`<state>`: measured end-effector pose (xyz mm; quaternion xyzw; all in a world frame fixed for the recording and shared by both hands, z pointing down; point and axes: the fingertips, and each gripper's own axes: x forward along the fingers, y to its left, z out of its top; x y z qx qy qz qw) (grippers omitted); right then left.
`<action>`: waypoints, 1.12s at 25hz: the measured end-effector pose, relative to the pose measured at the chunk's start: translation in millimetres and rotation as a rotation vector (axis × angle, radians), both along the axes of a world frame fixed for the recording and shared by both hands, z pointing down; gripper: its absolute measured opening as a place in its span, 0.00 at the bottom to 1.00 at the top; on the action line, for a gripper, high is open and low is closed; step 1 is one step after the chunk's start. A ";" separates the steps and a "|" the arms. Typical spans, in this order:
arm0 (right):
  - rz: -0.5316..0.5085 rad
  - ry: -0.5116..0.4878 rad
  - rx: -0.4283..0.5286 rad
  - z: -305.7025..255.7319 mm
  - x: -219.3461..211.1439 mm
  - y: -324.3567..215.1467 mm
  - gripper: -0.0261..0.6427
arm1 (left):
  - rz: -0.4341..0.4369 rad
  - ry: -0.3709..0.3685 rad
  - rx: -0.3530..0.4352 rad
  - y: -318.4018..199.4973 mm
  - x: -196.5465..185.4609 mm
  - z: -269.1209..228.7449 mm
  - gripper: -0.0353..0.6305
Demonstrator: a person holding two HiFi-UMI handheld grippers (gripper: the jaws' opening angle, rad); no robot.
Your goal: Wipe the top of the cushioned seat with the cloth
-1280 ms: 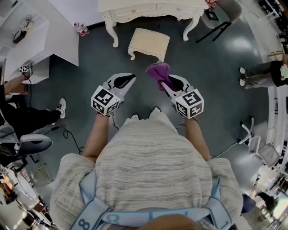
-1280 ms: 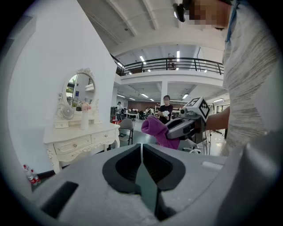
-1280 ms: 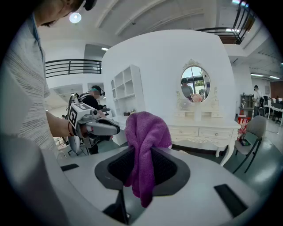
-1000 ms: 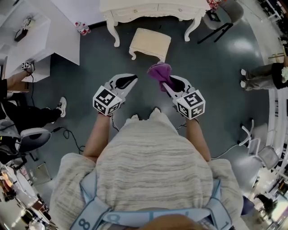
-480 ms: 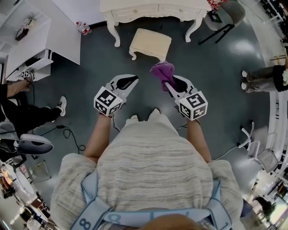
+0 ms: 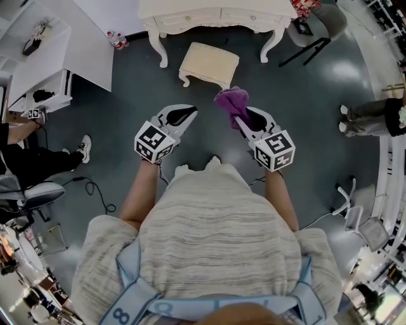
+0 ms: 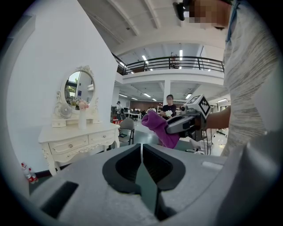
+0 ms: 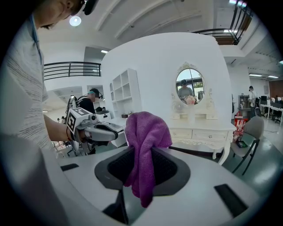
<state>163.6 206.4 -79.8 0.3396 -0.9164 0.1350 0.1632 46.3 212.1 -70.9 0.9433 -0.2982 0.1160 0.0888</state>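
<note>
The cream cushioned seat (image 6: 210, 62), a low stool with curved legs, stands on the dark floor in front of the dressing table. My right gripper (image 6: 240, 117) is shut on a purple cloth (image 6: 231, 99), which bunches above its tips and hangs down between the pads (image 8: 143, 150). It hovers short of the stool's near right corner, not touching it. My left gripper (image 6: 184, 115) is shut with nothing in it, level with the right one and further left. In the left gripper view its jaws meet in a thin seam (image 7: 141, 155), and the cloth (image 7: 158, 128) shows beyond.
A white dressing table (image 6: 216, 14) with an oval mirror (image 8: 189, 86) stands behind the stool. A white desk (image 6: 57, 54) is at the left and a grey chair (image 6: 317, 22) at the upper right. Seated people's legs (image 6: 44, 162) and a cable (image 6: 95, 190) lie at the left.
Both grippers have drifted a little forward toward the stool, the right one still carrying the cloth. The stool sits slightly nearer in the head view.
</note>
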 end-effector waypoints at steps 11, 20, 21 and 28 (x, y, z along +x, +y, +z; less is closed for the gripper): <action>0.011 0.005 0.007 2.0 36.6 -18.5 0.20 | -0.008 0.007 -0.007 -11.5 32.0 8.3 0.09; 0.004 -0.010 -0.010 9.9 25.1 -32.6 0.20 | -0.001 0.003 -0.015 -25.2 26.7 13.6 0.09; 0.005 -0.010 -0.010 10.2 21.7 -35.8 0.20 | 0.000 0.005 -0.015 -28.7 23.9 13.9 0.09; 0.026 -0.003 -0.037 16.5 -3.3 -70.7 0.20 | 0.020 0.015 -0.021 -71.5 0.0 16.9 0.09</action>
